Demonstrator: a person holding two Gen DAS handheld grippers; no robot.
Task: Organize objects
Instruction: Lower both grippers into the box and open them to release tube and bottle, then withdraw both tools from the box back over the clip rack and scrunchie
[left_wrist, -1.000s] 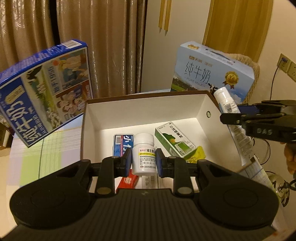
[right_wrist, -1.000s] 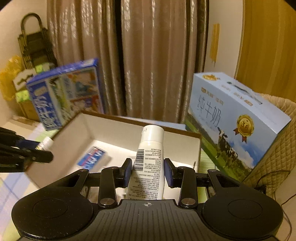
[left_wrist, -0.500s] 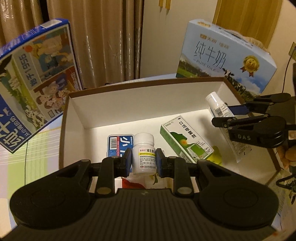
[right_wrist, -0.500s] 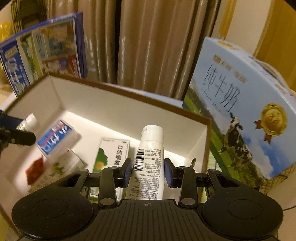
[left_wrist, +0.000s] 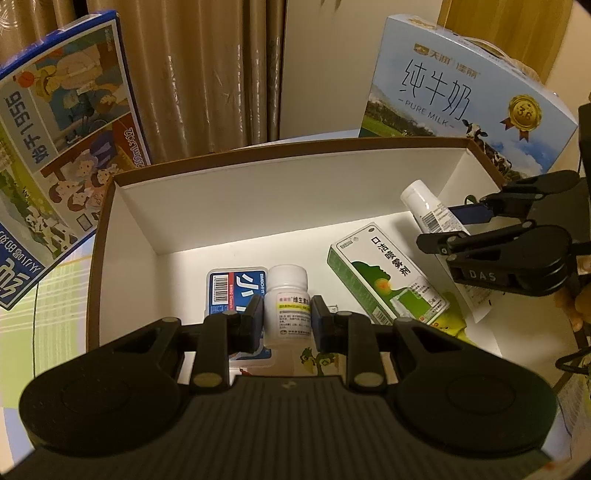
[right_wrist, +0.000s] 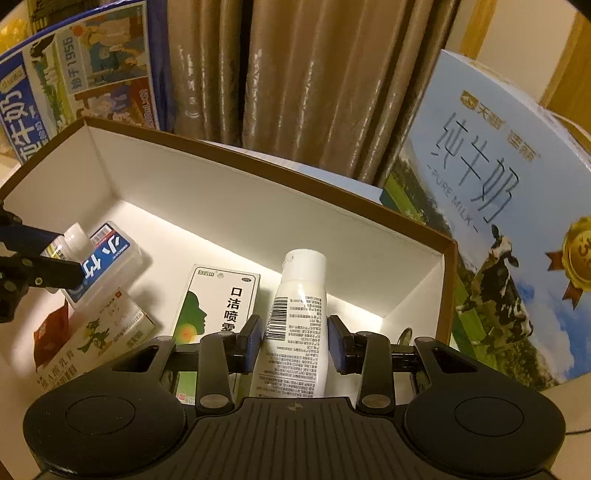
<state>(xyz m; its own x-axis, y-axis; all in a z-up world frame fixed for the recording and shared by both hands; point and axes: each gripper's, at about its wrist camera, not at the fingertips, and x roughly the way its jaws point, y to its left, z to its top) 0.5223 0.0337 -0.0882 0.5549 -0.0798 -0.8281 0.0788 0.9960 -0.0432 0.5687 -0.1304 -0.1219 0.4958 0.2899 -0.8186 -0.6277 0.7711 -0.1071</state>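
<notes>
A brown-rimmed white box (left_wrist: 236, 206) (right_wrist: 258, 206) holds several medicine packs. My left gripper (left_wrist: 287, 320) is shut on a small white pill bottle (left_wrist: 288, 299) and holds it inside the box near the left, above a blue pack (left_wrist: 229, 291). My right gripper (right_wrist: 295, 338) is shut on a white tube (right_wrist: 295, 325) and holds it inside the box at the right end, next to a green-and-white spray carton (right_wrist: 218, 302) (left_wrist: 384, 273). The right gripper with the tube (left_wrist: 424, 206) also shows in the left wrist view, and the left gripper with the bottle (right_wrist: 74, 236) in the right wrist view.
A light blue milk carton (left_wrist: 461, 99) (right_wrist: 498, 206) stands behind the box at the right. A dark blue milk carton (left_wrist: 55, 140) (right_wrist: 74, 70) leans at the left. Brown curtains (left_wrist: 207, 74) hang behind. More sachets and a cream carton (right_wrist: 99, 332) lie in the box.
Both grippers have moved forward and down over the box rim into the box, each still holding its object.
</notes>
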